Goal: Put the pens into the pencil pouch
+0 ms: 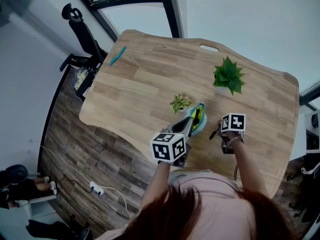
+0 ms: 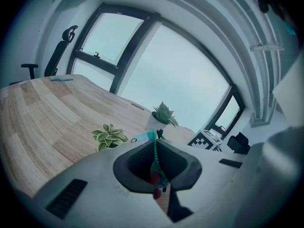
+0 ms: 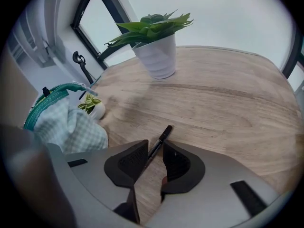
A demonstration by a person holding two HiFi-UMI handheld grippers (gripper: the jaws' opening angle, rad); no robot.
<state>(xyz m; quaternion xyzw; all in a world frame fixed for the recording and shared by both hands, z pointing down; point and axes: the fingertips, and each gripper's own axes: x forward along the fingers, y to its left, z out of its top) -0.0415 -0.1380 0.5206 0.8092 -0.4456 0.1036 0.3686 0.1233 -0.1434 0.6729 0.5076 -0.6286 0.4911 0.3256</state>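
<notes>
The pencil pouch (image 1: pixel 198 120), green-checked cloth with a teal zip edge, stands open near the table's front. My left gripper (image 1: pixel 192 126) is shut on its rim; in the left gripper view the zip edge (image 2: pixel 154 153) runs between the jaws of the left gripper (image 2: pixel 156 175). A black pen (image 3: pixel 160 141) lies flat on the wood, right of the pouch (image 3: pixel 66 122). My right gripper (image 3: pixel 154 158) points steeply down over it, jaws either side of the pen with a gap still showing. In the head view the pen (image 1: pixel 215 133) pokes out left of the right gripper (image 1: pixel 223 135).
A small leafy plant (image 1: pixel 180 103) stands just behind the pouch. A larger green plant (image 1: pixel 229 75) in a white pot (image 3: pixel 159 58) stands further back right. A teal pen-like item (image 1: pixel 118 55) lies at the far left corner. An office chair (image 1: pixel 82 31) stands beyond the table's edge (image 1: pixel 125 134).
</notes>
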